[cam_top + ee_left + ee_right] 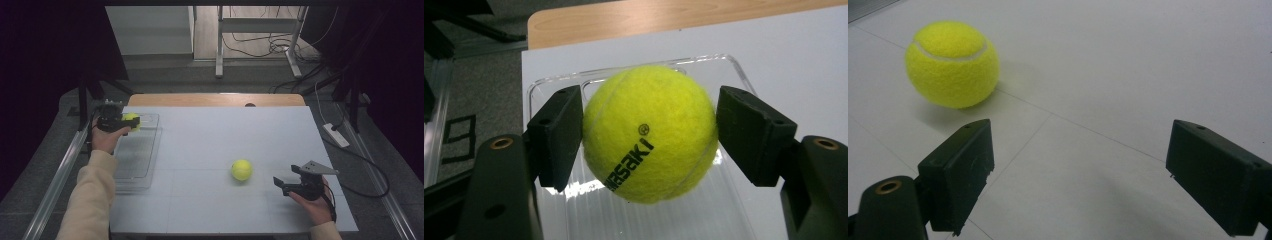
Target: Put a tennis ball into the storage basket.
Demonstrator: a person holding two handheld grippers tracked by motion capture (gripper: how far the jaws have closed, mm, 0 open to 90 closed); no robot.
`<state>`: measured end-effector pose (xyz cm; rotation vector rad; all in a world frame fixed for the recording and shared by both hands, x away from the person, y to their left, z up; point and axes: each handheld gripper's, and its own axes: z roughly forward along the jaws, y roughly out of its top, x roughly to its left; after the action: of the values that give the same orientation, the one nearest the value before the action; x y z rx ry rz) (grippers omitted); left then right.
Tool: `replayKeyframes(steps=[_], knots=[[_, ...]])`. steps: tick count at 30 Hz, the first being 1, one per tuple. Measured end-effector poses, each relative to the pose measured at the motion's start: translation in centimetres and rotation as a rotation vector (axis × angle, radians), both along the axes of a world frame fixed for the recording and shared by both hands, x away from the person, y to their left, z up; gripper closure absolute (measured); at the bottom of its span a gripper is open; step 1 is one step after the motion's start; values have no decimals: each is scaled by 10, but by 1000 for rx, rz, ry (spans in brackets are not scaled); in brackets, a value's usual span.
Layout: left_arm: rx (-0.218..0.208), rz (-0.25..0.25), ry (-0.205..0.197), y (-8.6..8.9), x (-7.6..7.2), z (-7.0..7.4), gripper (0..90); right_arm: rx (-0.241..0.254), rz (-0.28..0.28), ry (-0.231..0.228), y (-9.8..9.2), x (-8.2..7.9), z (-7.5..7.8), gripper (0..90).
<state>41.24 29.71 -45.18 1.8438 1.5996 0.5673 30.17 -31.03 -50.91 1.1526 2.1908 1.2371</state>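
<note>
The left hand-held gripper point(649, 135) grasps a tennis ball point(650, 134) above the clear tray point(729, 62). The right hand-held gripper point(1078, 175) is released, jaws spread, near a second ball point(952, 64) on the white surface point(1128, 75).

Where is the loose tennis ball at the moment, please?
In the high view, the loose tennis ball lies on the white table, right of centre, just left of the open right gripper.
</note>
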Motion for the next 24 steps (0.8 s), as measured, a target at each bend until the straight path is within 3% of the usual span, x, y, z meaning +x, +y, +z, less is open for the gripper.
replayKeyframes(steps=[11,24], knots=[[28,28,40,1,9,-11,297,3,1,0,-1,0,0,120],[25,44,37,0,9,-13,294,0,0,1,-1,0,0,120]])
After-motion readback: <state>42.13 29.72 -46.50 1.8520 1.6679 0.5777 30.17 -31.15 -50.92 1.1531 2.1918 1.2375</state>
